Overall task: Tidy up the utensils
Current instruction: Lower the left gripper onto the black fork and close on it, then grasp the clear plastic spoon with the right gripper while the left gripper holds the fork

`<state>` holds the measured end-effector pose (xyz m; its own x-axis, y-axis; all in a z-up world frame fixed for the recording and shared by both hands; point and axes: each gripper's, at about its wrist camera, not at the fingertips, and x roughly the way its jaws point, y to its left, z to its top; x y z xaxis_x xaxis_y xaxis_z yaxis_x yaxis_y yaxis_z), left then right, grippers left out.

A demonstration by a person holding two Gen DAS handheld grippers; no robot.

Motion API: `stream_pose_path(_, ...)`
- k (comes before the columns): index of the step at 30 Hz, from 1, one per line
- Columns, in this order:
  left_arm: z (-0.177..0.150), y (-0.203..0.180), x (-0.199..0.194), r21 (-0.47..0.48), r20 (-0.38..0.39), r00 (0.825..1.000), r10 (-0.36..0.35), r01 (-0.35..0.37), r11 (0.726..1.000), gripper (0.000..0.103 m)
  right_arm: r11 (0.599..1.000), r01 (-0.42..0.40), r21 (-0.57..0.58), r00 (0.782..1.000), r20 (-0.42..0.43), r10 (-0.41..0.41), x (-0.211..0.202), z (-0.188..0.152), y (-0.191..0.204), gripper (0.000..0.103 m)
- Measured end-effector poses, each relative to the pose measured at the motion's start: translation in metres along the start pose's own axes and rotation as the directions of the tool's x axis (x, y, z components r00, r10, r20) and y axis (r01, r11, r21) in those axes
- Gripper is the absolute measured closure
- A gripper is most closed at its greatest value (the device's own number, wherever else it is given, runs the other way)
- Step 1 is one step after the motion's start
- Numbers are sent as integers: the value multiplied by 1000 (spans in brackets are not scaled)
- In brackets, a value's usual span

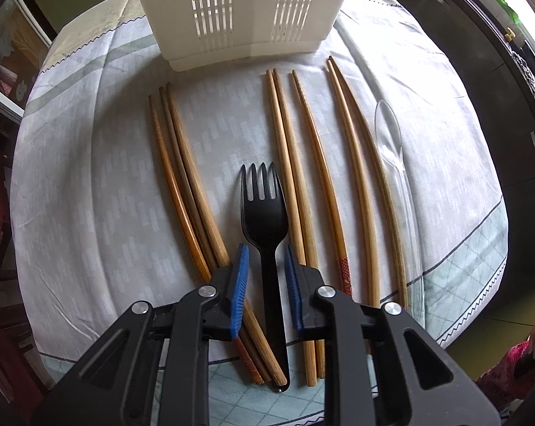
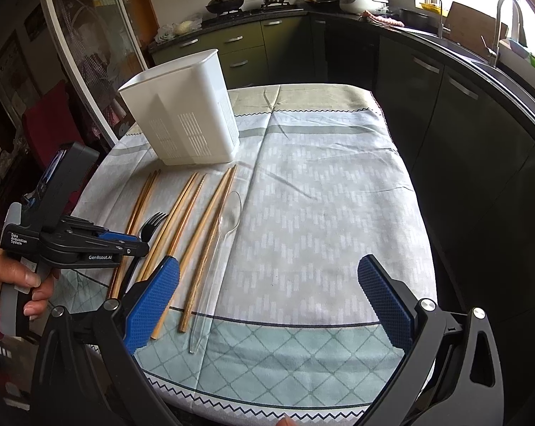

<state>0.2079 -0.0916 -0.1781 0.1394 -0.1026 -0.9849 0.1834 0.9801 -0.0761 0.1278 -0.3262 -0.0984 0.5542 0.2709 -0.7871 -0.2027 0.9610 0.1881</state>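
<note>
Black fork (image 1: 265, 220) lies flat, tines toward the white caddy (image 1: 242, 10), handle toward me. My left gripper (image 1: 266, 284) straddles its handle, blue pads narrowed but apart from it. My right gripper (image 2: 267, 298) gapes wide, empty.

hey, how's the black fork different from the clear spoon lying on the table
The black fork is opaque and dark; the clear spoon is see-through and hard to spot on the cloth. The fork lies among the chopsticks, between the left gripper fingers; the spoon lies at the row's right edge, with no gripper at it. Both lie flat, heads toward the white holder.
</note>
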Motion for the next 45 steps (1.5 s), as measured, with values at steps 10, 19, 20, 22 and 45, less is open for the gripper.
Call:
stream_pose_path(10,9,6,6,1,31,999,-13,13,1000,92,998,-58,-10,990,-128,57,32,12,9,4)
stream_pose_path(19,6,17,-26,3,116,991,-61,61,998,93,996,-82,24,941,-327,85,89,40,21,60)
stream_pose_path(20,6,19,-28,0,121,990,-65,66,998,93,998,-68,17,938,-341,70,94,41,23,64)
stream_pose_path(22,4,21,-34,-2,136,988,-74,75,997,93,998,-61,2,927,-371,58,104,40,27,72)
stream_pose_path(45,-2,33,-51,24,165,983,-78,75,997,96,992,56,-110,884,-456,-100,163,46,84,87)
